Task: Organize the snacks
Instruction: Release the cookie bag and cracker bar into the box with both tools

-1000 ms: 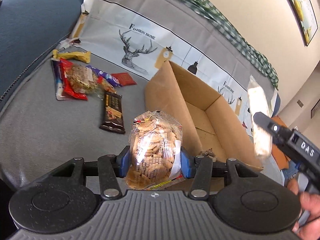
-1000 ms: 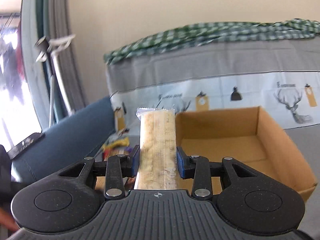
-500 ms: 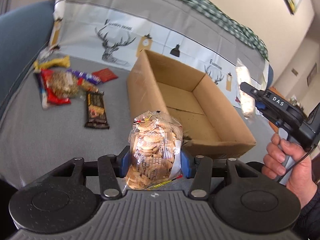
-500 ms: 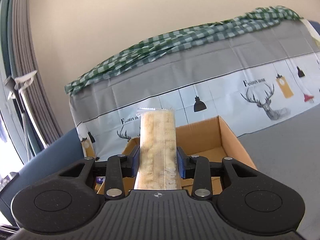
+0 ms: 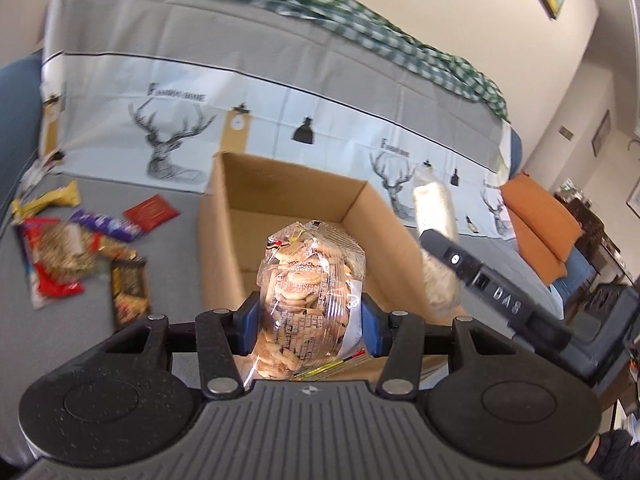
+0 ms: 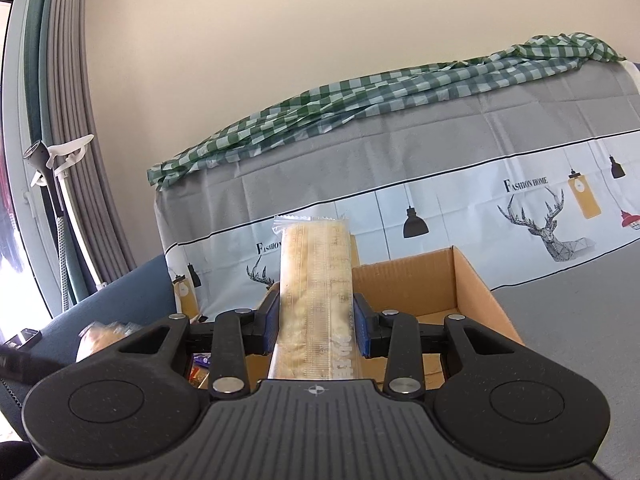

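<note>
Two snacks ride toward an open brown cardboard box (image 5: 296, 208) on a grey sofa seat. The left claw (image 5: 310, 316) is clamped on a clear crinkly bag of small round biscuits (image 5: 310, 280), which stands upright between its blue pads with the box directly ahead and just below. The right claw (image 6: 316, 322) pinches a long, flat, pale wafer bar in clear wrap (image 6: 316, 292) at its lower half, the box just beyond it. Both packs look light; the biscuits seem brittle and the film slippery, so a gentle hold across the bag's middle probably suits best. To the left claw's left, a loose pile of wrapped bars and packets (image 5: 76, 248) waits on the seat.
</note>
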Tool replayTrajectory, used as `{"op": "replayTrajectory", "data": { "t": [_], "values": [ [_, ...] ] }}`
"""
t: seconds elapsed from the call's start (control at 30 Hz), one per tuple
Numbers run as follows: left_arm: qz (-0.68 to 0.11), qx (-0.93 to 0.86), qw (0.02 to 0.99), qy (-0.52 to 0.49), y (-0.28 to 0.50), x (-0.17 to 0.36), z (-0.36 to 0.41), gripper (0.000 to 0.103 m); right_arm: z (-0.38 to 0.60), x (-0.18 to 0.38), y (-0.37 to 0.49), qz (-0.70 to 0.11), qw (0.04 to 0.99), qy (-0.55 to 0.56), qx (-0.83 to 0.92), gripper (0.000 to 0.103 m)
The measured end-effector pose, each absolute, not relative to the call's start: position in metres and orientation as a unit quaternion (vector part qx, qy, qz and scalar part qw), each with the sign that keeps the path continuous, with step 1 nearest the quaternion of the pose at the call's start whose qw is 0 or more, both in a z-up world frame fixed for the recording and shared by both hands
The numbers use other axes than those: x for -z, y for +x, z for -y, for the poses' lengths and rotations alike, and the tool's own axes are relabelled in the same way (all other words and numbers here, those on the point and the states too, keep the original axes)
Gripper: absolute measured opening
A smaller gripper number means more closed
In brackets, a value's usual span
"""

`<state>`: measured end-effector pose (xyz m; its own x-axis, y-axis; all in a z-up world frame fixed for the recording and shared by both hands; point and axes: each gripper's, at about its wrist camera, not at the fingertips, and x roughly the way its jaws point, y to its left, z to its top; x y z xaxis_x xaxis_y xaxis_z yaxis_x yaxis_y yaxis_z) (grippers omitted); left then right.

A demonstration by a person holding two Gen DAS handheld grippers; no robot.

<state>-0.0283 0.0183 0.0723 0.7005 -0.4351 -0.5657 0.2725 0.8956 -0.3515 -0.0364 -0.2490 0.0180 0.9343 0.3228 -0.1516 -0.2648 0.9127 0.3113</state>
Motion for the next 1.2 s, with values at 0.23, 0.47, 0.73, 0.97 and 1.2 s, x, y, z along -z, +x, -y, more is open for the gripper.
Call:
{"op": "replayTrajectory", "data": {
  "t": [0.23,0.47,0.73,0.97,1.2],
  "values": [
    [-0.334,0.221,0.911,-0.101,-0.003,-0.078,0.015,0.054,0.256,-0.017,-0.037,-0.094,0.973,0.159,-0.141,0.038],
    [-0.337,0.227,0.909,-0.093,0.012,-0.077,0.035,0.054,0.260,-0.015,-0.037,-0.092,0.972,0.167,-0.134,0.038],
    [-0.329,0.229,0.912,-0.090,0.023,-0.086,0.047,0.054,0.259,-0.014,-0.038,-0.089,0.974,0.170,-0.123,0.038],
    [-0.314,0.223,0.919,-0.089,0.026,-0.098,0.052,0.067,0.251,-0.015,-0.042,-0.084,0.979,0.156,-0.102,0.080],
    [-0.304,0.199,0.929,-0.075,0.006,-0.090,0.043,0.065,0.254,-0.015,-0.041,-0.086,0.978,0.158,-0.104,0.080]
  ]
}}
